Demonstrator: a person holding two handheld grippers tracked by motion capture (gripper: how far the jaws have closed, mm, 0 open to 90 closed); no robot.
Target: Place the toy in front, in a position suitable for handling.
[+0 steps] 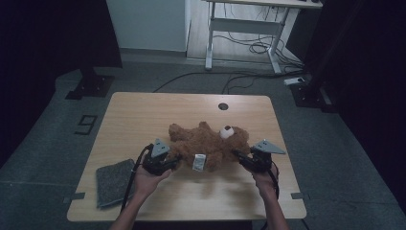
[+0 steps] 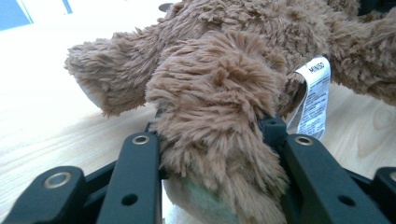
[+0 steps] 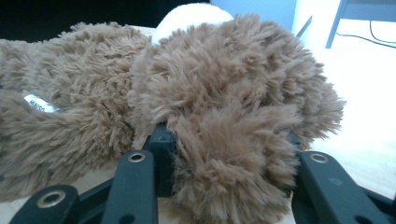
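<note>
The bear (image 1: 209, 144) lies on the counter (image 1: 143, 115) between the claws, the left claw (image 1: 176, 162) clamped on one furry limb, the right claw (image 1: 236, 154) clamped on another

Both forearms are reaching in from the near edge, angling inward; the left gripper (image 1: 168, 164) and right gripper (image 1: 241, 156) are pointing toward each other, jaws of each clamping partway closed on brown plush
</note>
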